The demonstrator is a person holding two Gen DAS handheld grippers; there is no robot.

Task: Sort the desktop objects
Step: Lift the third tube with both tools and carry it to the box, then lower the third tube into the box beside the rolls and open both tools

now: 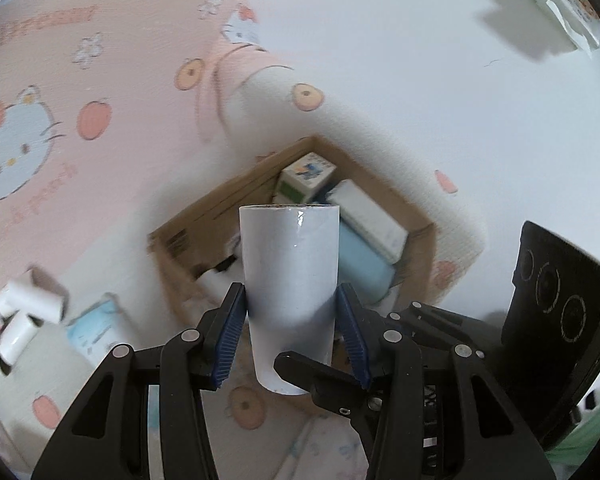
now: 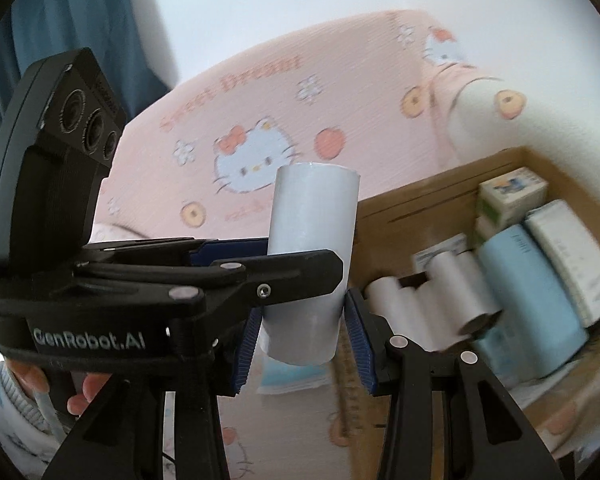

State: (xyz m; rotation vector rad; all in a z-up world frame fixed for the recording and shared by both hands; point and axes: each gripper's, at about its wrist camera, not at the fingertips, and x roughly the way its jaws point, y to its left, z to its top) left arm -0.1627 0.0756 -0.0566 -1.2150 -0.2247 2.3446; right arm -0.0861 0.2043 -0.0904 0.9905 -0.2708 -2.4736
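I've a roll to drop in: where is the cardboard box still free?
Crowded: small carton, white pack and blue pack fill one end of the cardboard box, white rolls beside them. Bare cardboard seems to show only below the blue pack. Outside, the pink blanket left of the box in the left wrist view lies bare.

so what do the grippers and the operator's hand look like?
Both grippers, left gripper and right gripper, are black linkage frames with silver pivot pins and ribbed blue pads. White "GenRobot.AI" lettering marks one body. The bare hand shows a pale ribbed cuff.
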